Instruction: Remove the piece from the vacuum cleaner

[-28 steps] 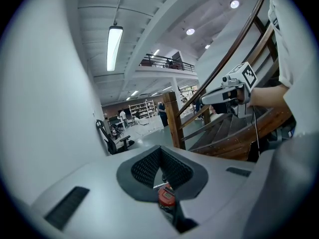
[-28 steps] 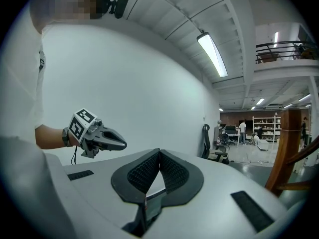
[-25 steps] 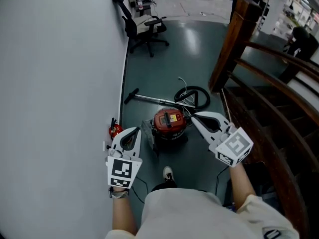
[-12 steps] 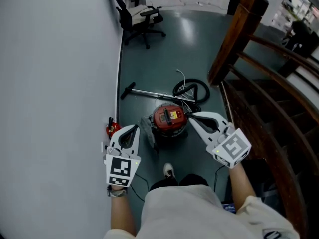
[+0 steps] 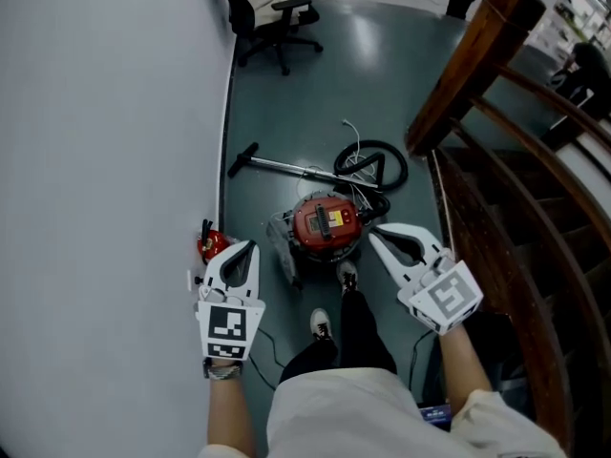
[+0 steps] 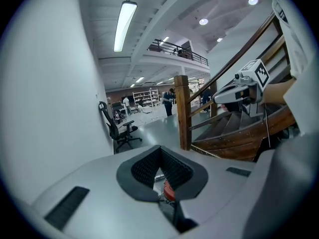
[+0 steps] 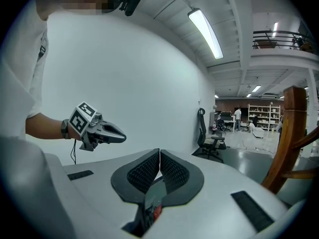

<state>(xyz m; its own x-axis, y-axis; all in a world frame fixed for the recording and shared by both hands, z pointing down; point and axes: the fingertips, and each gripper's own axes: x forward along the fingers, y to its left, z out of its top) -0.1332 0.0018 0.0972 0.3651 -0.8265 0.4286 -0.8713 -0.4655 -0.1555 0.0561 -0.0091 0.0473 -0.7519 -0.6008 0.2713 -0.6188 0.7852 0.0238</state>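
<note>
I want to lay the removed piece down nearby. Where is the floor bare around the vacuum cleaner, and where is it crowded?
Bare: the floor stretch between the office chair and the wand, from wall to stair post. Crowded: the coiled hose and wand beyond the vacuum cleaner, a small red object by the wall, the person's shoes on the near side.

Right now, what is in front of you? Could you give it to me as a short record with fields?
Place: grey floor between a white wall and a wooden staircase
Vacuum cleaner: red, standing on the floor ahead of the person's feet
Hose: coiled behind it
Wand: lying flat on the floor
Left gripper: shut, empty
Right gripper: shut, empty
Contact: neither gripper touches the vacuum cleaner
</note>
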